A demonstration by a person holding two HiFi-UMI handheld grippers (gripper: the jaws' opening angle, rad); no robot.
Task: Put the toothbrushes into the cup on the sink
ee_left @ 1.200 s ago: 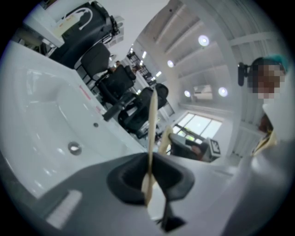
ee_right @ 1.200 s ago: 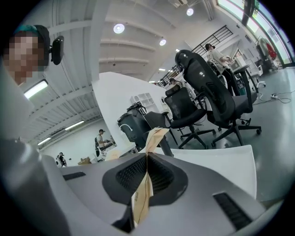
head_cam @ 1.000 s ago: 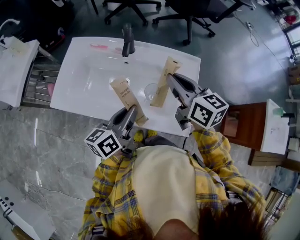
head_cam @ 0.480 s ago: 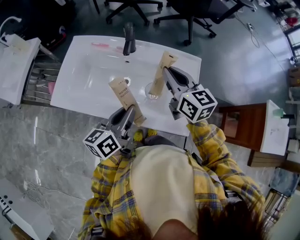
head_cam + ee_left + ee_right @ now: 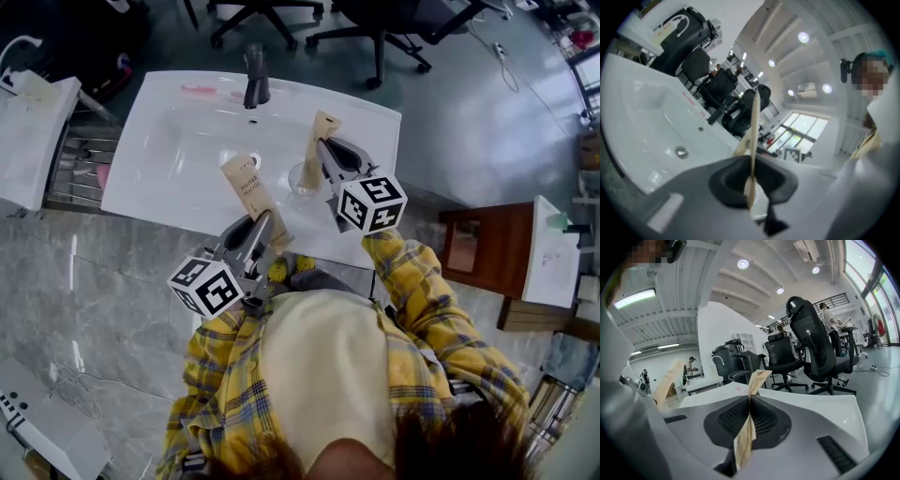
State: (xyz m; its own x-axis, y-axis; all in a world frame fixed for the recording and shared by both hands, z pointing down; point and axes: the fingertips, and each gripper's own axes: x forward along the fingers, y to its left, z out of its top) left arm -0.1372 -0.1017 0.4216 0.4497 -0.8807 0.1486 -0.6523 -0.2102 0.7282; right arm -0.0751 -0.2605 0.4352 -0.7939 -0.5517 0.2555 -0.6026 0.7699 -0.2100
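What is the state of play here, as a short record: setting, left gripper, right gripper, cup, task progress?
setting: white sink with a dark faucet; office chairs beyond it
left gripper: shut on the left pack, a paper-wrapped toothbrush, above the sink's front edge
right gripper: shut on the right pack, also paper-wrapped, its lower end at the cup
cup: clear glass, upright on the sink
task progress: both packs gripped, neither released; cannot tell whether the right pack's end is inside the cup
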